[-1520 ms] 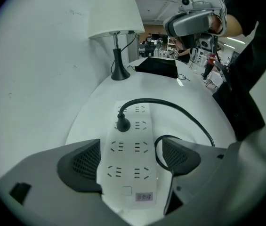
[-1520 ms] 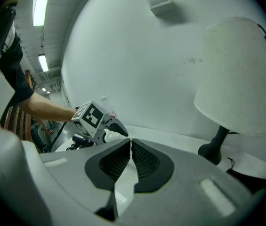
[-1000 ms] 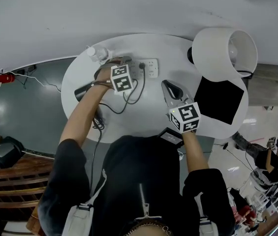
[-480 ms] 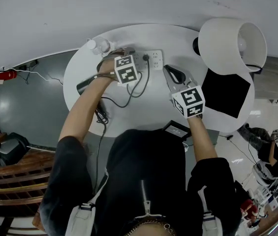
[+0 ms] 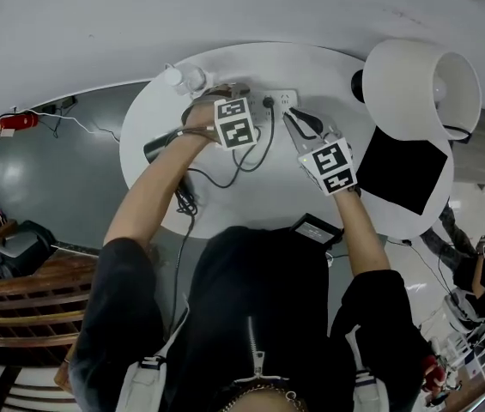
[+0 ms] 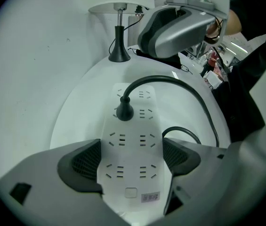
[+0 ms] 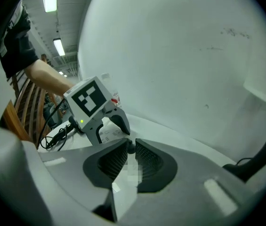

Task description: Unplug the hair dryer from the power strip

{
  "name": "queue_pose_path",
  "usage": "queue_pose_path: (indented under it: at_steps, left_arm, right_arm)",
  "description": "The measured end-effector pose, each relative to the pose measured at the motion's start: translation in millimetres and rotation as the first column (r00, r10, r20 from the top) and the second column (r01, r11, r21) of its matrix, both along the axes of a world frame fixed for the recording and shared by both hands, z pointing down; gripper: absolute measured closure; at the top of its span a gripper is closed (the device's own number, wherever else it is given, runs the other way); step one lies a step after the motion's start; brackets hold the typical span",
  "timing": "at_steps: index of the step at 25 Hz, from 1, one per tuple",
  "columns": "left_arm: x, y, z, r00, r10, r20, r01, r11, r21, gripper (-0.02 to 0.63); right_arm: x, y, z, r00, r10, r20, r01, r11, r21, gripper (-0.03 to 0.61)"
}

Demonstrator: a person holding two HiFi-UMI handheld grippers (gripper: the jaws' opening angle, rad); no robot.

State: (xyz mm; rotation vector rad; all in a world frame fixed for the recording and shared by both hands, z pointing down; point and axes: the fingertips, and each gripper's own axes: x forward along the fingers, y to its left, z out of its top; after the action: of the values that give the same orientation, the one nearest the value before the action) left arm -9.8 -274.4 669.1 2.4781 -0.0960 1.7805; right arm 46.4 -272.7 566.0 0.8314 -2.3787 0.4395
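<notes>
at the left edge of the bench (image 5: 225, 200) we see the hair dryer (image 5: 158, 148), a dark barrel lying partly under the left forearm. its black cord (image 5: 255, 148) loops across the white top. a clear bottle (image 5: 186, 78) stands near the far rim. just right of it the left tool (image 6: 132, 160) comes down over one end of the white power strip (image 6: 133, 126), which lies flat near the far rim. in the left gripper view we find its jaws spread wide, one ribbed pad against each long side of the strip, so the strip is clamped between them. the hair dryer's black plug (image 6: 124, 112) sits in a socket further along the strip, in the left row as that view shows it. the cord arches up from the plug and curves away to the right. nothing touches the plug. further right the right tool (image 7: 131, 147) hangs near the strip's other end, apart from the left tool. in the right gripper view we see its jaws drawn almost together, with only a thin slit between the pads, and they grip nothing. the plug shows as a dark spot beyond the tips. right again, a white lamp (image 5: 422, 82) stands on a dark base, with a black square mat (image 5: 405, 172) beside it. a small black device (image 5: 315, 228) lies at the near rim.
</notes>
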Motion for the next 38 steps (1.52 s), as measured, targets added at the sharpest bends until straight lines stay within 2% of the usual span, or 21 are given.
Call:
queue_pose_path:
  at_steps: [5,9,14,18,23,26,30,35,38]
  left_arm:
    - [0,-1,1,1.0,-0.001,0.013,0.001,1.0,-0.004,0.222]
    - [0,0,1,1.0,-0.002,0.013,0.002,1.0,-0.005,0.222]
    - [0,0,1,1.0,-0.003,0.014,0.003,1.0,-0.003,0.222]
    - [-1,1,2,1.0,-0.001,0.025,0.001,1.0,-0.003,0.222]
    - [0,0,3,0.999,0.002,0.042,-0.001,1.0,-0.007,0.222]
    - [-2,0,2,0.999,0.003,0.041,-0.003,1.0,-0.007,0.222]
    - [-1,0,3,0.999,0.001,0.039,-0.001,1.0,-0.011,0.222]
    - [-1,0,3,0.999,-0.005,0.053,0.006,1.0,-0.014,0.222]
    - [-1,-1,3,0.999,-0.004,0.054,0.005,1.0,-0.013,0.221]
  right_arm:
    - [-19,1,27,0.977,-0.178,-0.12,0.181,0.983,0.015,0.492]
    - [-29,1,42,0.96,-0.244,-0.141,0.251,0.967,0.036,0.479]
    - [-39,-7,51,0.965,-0.235,-0.113,0.242,0.969,0.055,0.466]
    - [-44,-18,50,0.98,-0.183,-0.08,0.19,0.978,0.087,0.468]
    - [-49,-23,54,0.987,-0.156,-0.025,0.157,0.984,0.084,0.517]
    - [-51,-24,53,0.988,-0.153,-0.007,0.153,0.986,0.07,0.517]
    - [-51,-24,53,0.985,-0.173,-0.024,0.174,0.982,0.067,0.522]
    - [-50,-25,51,0.994,-0.108,-0.027,0.11,0.991,0.082,0.528]
    - [-51,-25,48,0.995,-0.1,-0.025,0.102,0.99,0.1,0.531]
